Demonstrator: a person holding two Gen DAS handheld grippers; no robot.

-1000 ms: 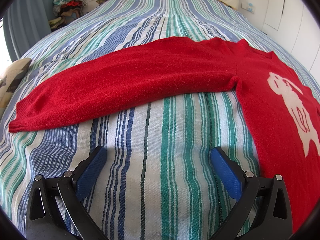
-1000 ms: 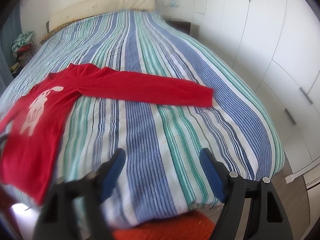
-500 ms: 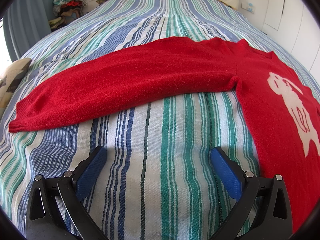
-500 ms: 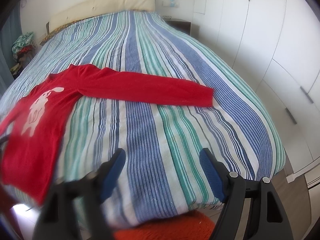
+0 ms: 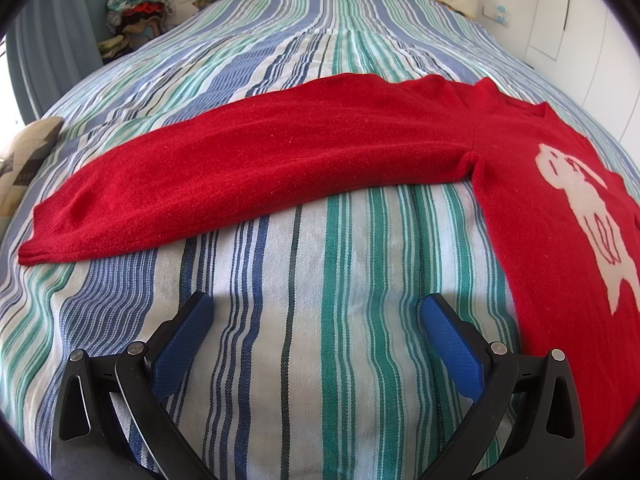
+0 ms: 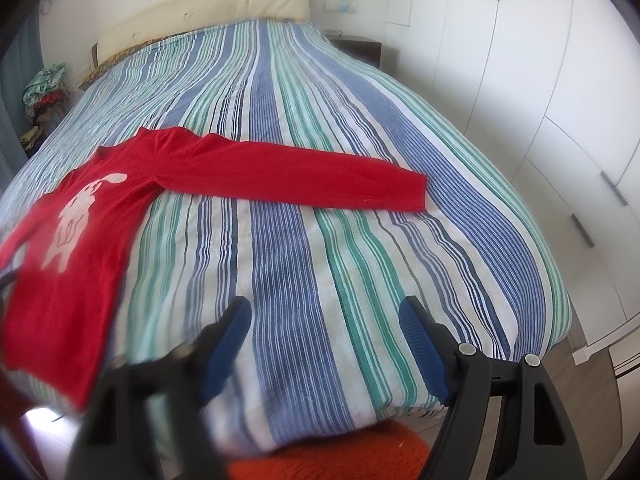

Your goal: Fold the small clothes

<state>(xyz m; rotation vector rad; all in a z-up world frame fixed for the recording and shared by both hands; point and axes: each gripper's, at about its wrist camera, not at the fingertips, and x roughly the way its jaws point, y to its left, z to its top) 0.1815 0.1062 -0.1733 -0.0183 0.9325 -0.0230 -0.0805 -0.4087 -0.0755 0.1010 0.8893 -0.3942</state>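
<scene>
- Compared with the frames from a second before: no change is noted in the left wrist view; in the right wrist view only a slight shift of framing is seen, and the garment lies as it did.
- A red sweater [image 5: 500, 168] is laid flat on the bed [image 5: 344, 280], which is covered by a spread striped in blue, green and white.
- One sleeve [image 5: 248, 176] is stretched out sideways in the left wrist view; the other sleeve [image 6: 296, 176] is stretched out the opposite way in the right wrist view.
- A white animal figure [image 5: 584, 208] is worked into the sweater front. No brand, label or legible writing is found.
- Left gripper [image 5: 318, 312]: jaws are held apart above bare bedspread, nothing between them, near the sweater's side edge.
- Right gripper [image 6: 325, 322]: jaws are held apart, nothing between them, clear of the garment.
- White wardrobe doors [image 6: 520, 92] are recorded beside the bed.
</scene>
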